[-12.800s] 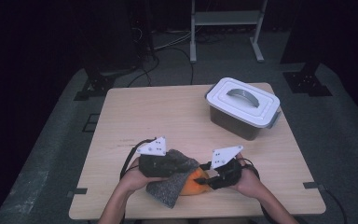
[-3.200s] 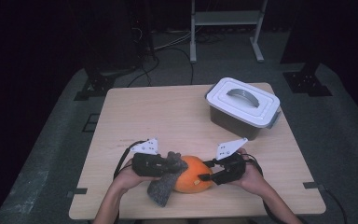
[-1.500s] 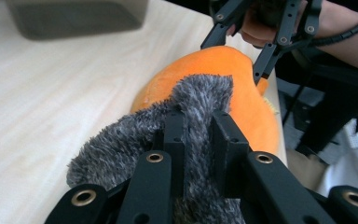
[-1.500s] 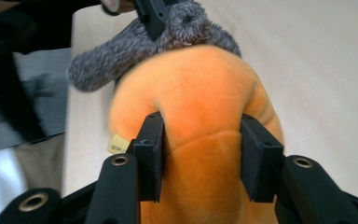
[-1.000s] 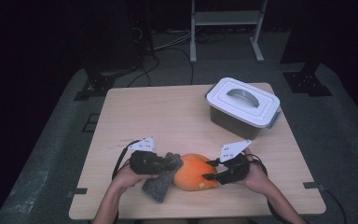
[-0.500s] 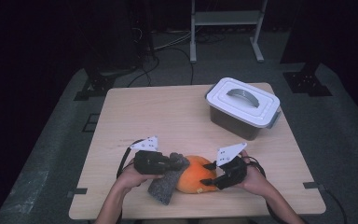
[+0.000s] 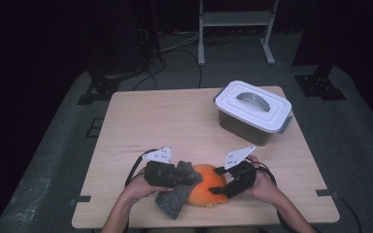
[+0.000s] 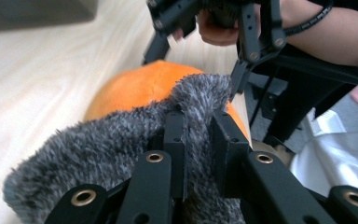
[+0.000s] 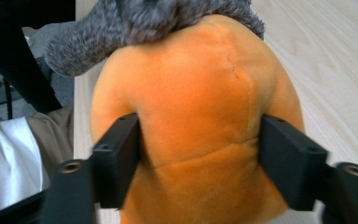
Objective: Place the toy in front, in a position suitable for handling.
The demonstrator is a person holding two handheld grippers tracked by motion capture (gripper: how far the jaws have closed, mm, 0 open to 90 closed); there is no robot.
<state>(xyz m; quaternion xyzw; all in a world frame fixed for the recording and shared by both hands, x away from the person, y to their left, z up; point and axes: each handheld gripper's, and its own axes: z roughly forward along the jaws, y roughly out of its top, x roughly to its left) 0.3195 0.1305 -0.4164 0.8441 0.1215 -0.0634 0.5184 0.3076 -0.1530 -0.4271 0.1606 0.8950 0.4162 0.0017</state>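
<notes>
Since the frame a second back, the right gripper [image 7: 219,181] has been spreading its jaws around the orange plush toy [image 7: 205,188], and the left gripper [image 7: 187,175] has carried its pinch of grey furry fabric [image 7: 174,201] a little up and across. In the right gripper view the two black jaws stand wide on either flank of the orange body; each pad seems to lie against the plush, but blur at the edges makes it hard to say whether they still press or merely touch. The left gripper's jaws are nearly together, clamped on a fold of the grey fabric, which in the left gripper view drapes over the top of the toy and hides most of it. The toy rests on the wooden table [image 7: 175,121] near the person's edge, between the two hands; its underside and far end are covered by fur and jaws. In the high view the left hand [image 7: 141,187] and right hand [image 7: 264,187] hide the gripper bodies, and the forearms are cut off by the bottom edge. A lidded white box [image 7: 252,110] stands well apart, toward the far right of the table.
</notes>
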